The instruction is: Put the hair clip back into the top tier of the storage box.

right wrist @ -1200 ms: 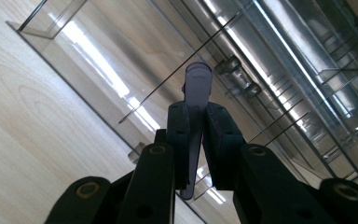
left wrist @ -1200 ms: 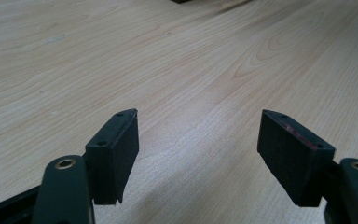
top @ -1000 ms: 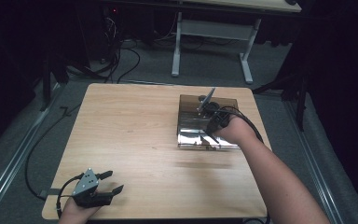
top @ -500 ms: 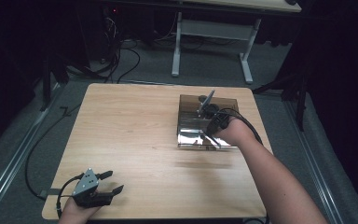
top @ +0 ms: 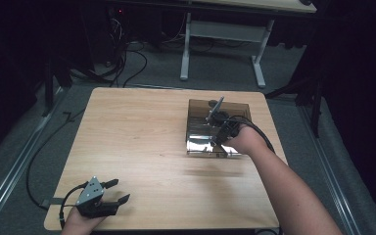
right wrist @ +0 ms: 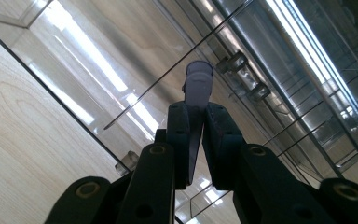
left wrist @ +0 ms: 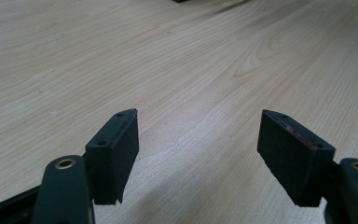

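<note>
A dim workroom with a grey floor and trailing cables is surrounding a light wooden table (top: 142,147), with a second, white-legged desk (top: 225,44) standing beyond it. On the table's far right quarter a clear plastic box (top: 200,129) with glossy, reflective walls is sitting near the right edge; in the right gripper view its transparent panels and small clear hinges are catching bright strips of light. A person's right forearm is reaching in from the lower right, the right hand (top: 245,139) holding the right gripper (top: 214,142) over the box's near side. Its jaws are pressed nearly together, pinching a thin, flat pale tab (right wrist: 196,93) whose rounded end is sticking out past the fingertips; what this piece is cannot be told. At the table's near left corner the left hand (top: 78,220) is holding the left gripper (top: 116,191) low over bare wood, well apart from the box, its jaws spread wide with nothing between them.
</note>
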